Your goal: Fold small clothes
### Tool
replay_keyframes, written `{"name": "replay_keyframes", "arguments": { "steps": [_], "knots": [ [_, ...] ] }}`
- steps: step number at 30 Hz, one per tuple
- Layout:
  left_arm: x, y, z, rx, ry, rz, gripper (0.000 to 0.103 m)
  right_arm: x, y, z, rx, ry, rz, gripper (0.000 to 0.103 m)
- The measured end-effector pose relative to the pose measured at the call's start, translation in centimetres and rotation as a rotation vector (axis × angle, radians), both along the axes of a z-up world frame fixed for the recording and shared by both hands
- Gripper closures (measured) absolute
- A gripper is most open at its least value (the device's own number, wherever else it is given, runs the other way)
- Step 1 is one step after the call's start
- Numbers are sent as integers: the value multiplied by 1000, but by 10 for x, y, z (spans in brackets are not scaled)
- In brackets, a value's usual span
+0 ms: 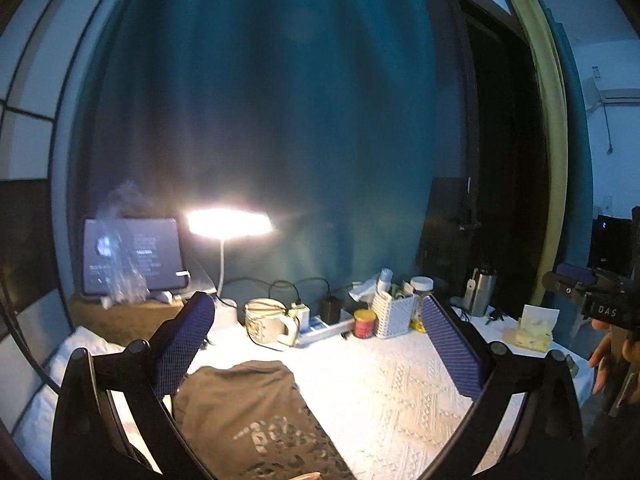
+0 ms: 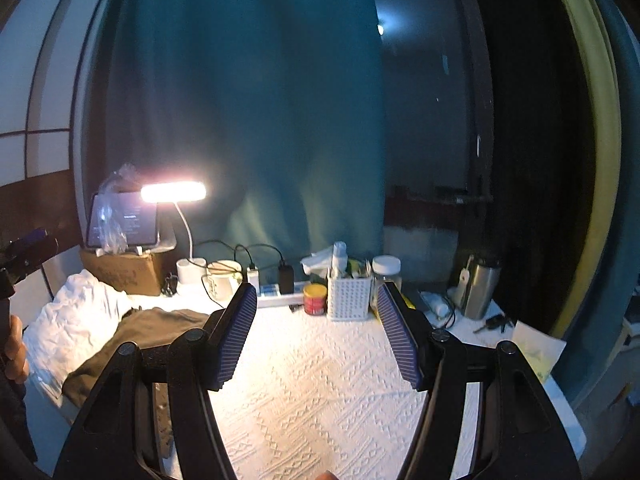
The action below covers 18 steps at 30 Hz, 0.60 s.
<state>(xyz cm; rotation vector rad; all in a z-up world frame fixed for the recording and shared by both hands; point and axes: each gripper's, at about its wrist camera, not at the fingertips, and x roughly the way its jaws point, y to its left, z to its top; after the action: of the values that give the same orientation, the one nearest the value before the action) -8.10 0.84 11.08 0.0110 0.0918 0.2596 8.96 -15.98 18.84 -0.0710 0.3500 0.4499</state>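
Observation:
A dark olive-brown garment (image 1: 248,412) with a pale print lies folded on the white textured tablecloth (image 1: 392,392), at the table's left side. My left gripper (image 1: 316,340) is open and empty, held above the table with its left finger over the garment's edge. My right gripper (image 2: 316,332) is open and empty above bare tablecloth (image 2: 312,392); the garment (image 2: 136,340) lies to its left. The right gripper also shows at the far right of the left wrist view (image 1: 600,296). The left gripper shows at the left edge of the right wrist view (image 2: 24,252).
Along the back stand a lit desk lamp (image 1: 228,222), a tablet on a cardboard box (image 1: 132,256), a mug (image 1: 268,322), a power strip (image 1: 324,326), a red tin (image 1: 364,323), a white basket (image 1: 394,312), a steel flask (image 1: 480,292) and a tissue pack (image 1: 530,330). A teal curtain hangs behind. White cloth (image 2: 76,320) lies left.

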Motion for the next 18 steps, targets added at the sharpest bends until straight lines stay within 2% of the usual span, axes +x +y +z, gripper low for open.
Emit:
{"name": "replay_keyframes", "arguments": {
  "steps": [7,11,18],
  "knots": [
    [-15,1,7,23,-37,16,1,-15,4,17,10,-53,15,37],
    [-15,6,3,23,-32,24,1,-13,7,14,15,-41,21,37],
    [-2,22,-12,-30,25,45,1,1,15,-4,7,19,27,37]
  ]
}}
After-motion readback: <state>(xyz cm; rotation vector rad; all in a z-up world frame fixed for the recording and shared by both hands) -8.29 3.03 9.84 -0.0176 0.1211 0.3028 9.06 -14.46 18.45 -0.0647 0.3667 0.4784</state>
